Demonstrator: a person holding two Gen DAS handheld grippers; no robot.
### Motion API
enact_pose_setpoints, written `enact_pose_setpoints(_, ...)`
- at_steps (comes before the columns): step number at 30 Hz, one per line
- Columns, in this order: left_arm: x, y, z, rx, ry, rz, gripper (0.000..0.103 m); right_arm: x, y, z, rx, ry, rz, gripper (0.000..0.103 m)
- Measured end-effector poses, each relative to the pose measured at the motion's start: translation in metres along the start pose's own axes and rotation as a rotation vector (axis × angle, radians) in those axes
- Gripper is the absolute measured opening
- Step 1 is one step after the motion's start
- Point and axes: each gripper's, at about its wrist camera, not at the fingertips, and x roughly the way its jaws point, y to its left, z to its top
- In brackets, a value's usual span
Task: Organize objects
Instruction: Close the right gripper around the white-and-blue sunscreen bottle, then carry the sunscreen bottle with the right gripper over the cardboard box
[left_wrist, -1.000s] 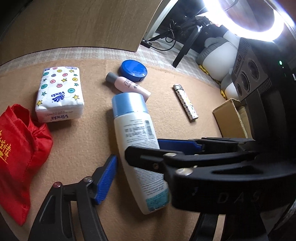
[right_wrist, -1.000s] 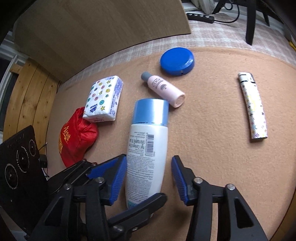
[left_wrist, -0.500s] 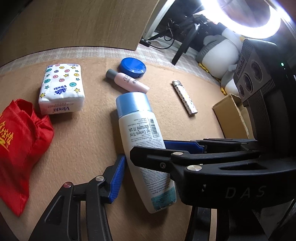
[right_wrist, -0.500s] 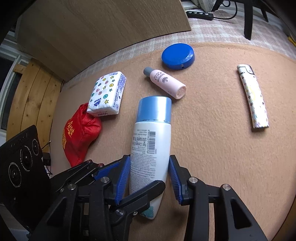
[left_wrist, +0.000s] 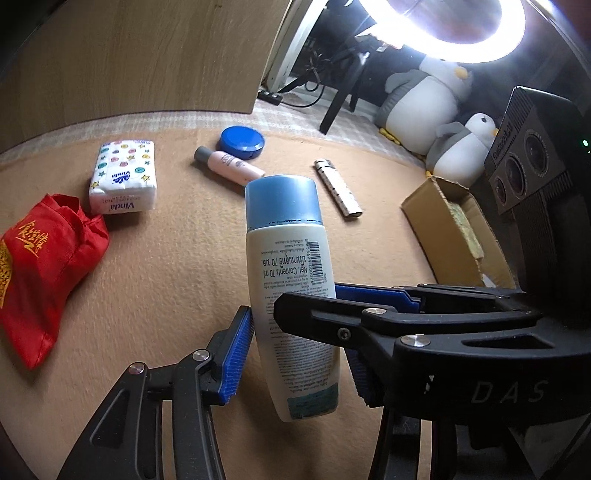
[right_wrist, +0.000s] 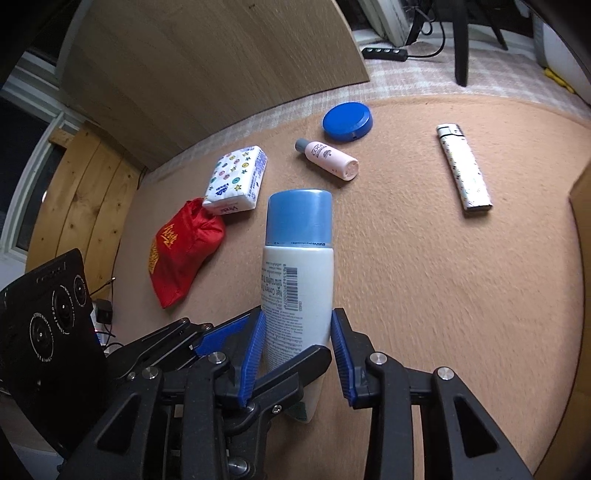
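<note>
Left wrist view: the step in hand is judged to be the pick-up of the lotion bottle (left_wrist: 288, 280), which is sitting at frame centre, blue cap away from the camera, and appears to be clear of the tan mat (left_wrist: 166, 295). The left gripper (left_wrist: 299, 347) is closing narrowly on the bottle's lower body: its near pad is pressing the bottle's left side, while its far pad is partly hidden behind the other tong. At right of frame an open cardboard box (left_wrist: 436, 229) is standing; something pale and yellowish is lying inside, and what it is cannot be told. The tissue pack (left_wrist: 123, 181), red pouch (left_wrist: 44, 266), pink bottle (left_wrist: 232, 166), blue round case (left_wrist: 242, 142) and lighter (left_wrist: 338, 188) are lying loose on the mat. Right wrist view: the right gripper (right_wrist: 298, 343) is clamping the lotion bottle (right_wrist: 299, 273) at lower centre, both blue pads touching its sides. Only the box's edge (right_wrist: 581, 206) is showing, at far right. The next move is judged to call for carrying the bottle rightward over the box and releasing both tongs together.
</note>
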Motion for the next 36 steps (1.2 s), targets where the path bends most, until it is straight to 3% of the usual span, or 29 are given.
enact_pose_setpoints(19,-0.03,-0.1,0.011,0.127,-0.062,-0.038,0.052,-0.097,-0.027,-0.021,0.026,-0.133,0.012,0.033)
enact_pose_setpoints(36,0.013,-0.221,0.013,0.233,-0.012,-0.156,0.052,-0.178,-0.109,-0.05,0.127,-0.223,-0.093,0.033)
